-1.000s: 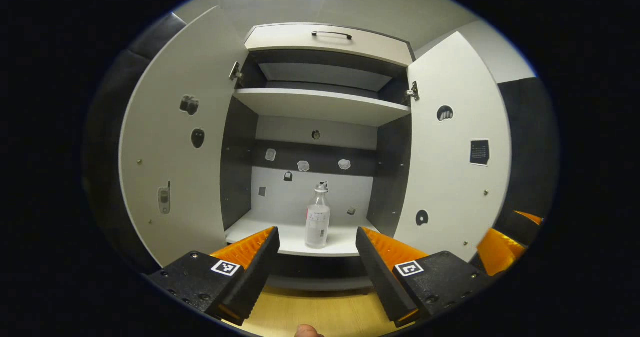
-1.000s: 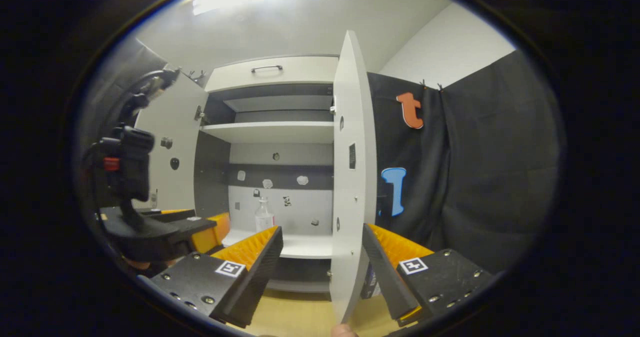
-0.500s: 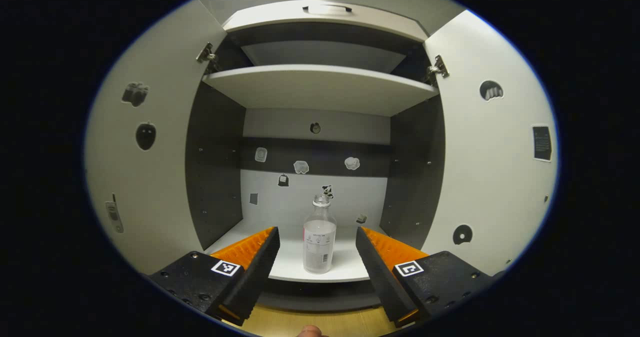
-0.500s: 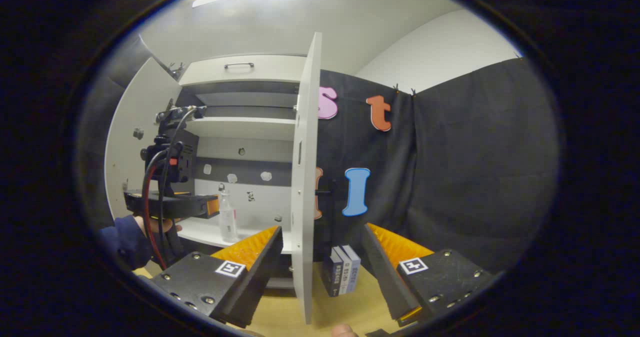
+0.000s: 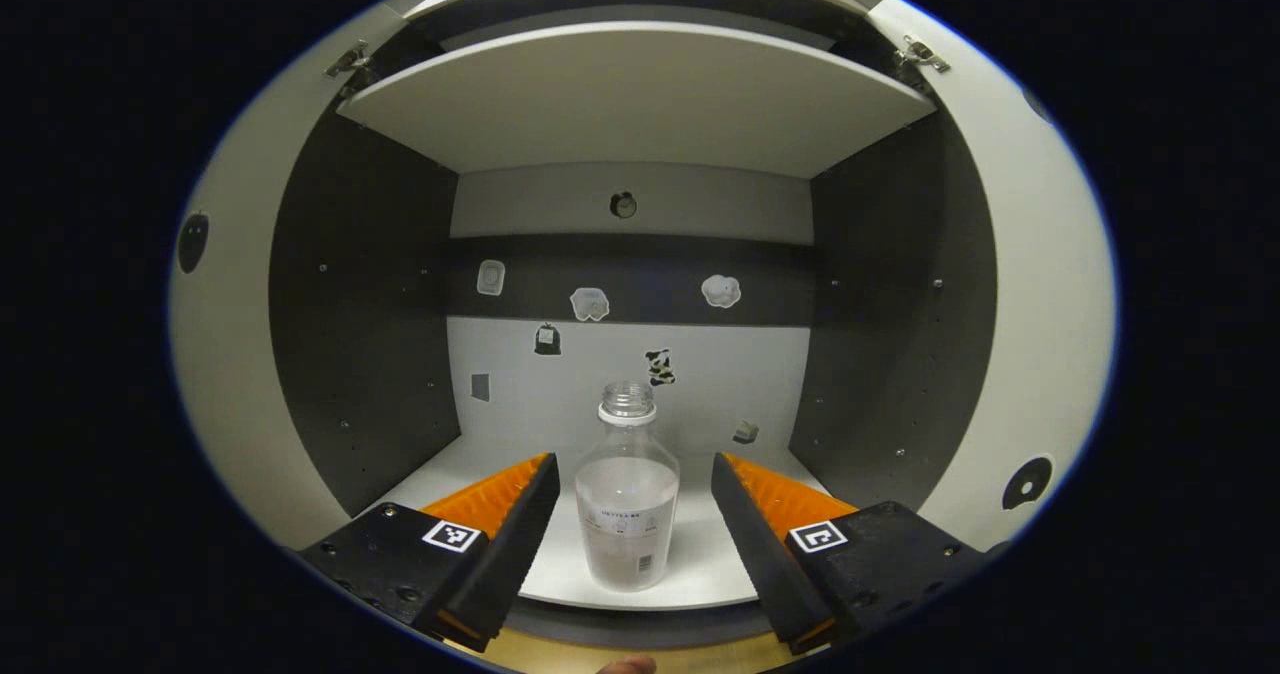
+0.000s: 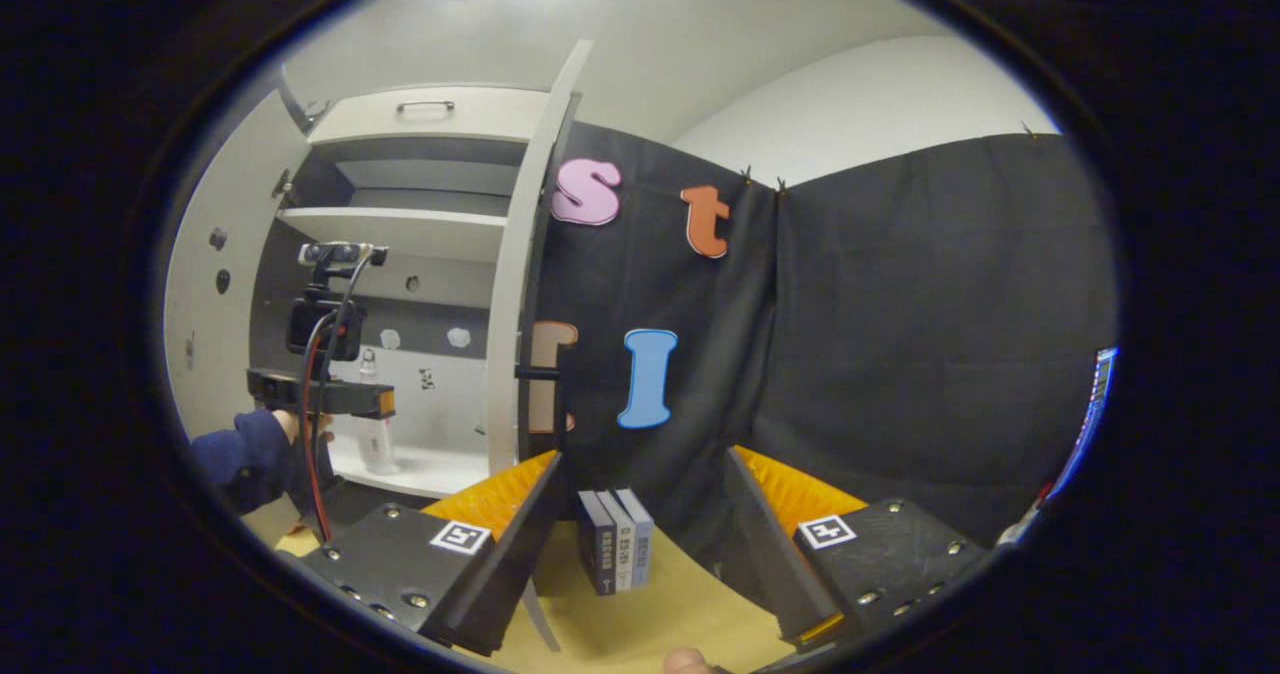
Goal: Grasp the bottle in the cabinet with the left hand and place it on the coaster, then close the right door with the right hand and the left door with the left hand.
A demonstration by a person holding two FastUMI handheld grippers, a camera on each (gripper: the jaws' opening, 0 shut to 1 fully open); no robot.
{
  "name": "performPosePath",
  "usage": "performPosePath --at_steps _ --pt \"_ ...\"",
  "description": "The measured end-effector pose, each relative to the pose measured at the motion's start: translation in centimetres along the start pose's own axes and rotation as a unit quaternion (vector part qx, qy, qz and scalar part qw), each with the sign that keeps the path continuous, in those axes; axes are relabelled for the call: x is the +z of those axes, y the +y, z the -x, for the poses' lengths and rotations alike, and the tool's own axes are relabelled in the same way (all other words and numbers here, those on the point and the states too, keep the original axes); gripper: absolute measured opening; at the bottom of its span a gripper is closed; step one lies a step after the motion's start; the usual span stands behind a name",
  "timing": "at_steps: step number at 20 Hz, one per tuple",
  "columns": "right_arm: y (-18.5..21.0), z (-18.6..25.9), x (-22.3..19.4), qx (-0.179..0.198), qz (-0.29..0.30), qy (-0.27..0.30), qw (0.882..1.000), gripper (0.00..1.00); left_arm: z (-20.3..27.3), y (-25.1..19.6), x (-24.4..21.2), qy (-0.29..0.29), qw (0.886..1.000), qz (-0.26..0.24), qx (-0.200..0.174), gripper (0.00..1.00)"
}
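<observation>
No text can be made out. The bottle (image 5: 627,514), upright between the left hand-held gripper (image 5: 632,514) fingers, carries a label with small print and perhaps a barcode, too small to tell. Square coded markers sit on each hand-held gripper body. The books (image 6: 615,552) ahead of the right hand-held gripper (image 6: 640,524) have spine print, blurred.
</observation>
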State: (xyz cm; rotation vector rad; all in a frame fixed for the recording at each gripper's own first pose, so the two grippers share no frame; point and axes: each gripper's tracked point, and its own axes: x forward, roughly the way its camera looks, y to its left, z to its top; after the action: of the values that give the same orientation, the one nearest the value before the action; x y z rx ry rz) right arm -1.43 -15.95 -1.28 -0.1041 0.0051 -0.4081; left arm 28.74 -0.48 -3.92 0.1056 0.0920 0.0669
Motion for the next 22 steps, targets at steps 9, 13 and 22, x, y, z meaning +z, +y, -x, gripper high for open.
performPosePath --at_steps 9,13,22 --pt "-0.3 -1.4 -1.4 -0.001 0.005 0.012 1.000 0.96 -2.4 0.5 -1.7 0.023 1.000 0.000 0.004 0.78" --pt "-0.8 -1.5 -1.4 0.001 0.004 0.010 1.000 0.96 -1.2 -0.1 -1.7 0.021 0.999 0.006 -0.023 0.77" --pt "-2.4 -0.6 -0.7 0.012 0.004 -0.002 1.000 0.96 8.6 -0.8 -1.7 0.005 0.995 0.021 -0.097 0.76"
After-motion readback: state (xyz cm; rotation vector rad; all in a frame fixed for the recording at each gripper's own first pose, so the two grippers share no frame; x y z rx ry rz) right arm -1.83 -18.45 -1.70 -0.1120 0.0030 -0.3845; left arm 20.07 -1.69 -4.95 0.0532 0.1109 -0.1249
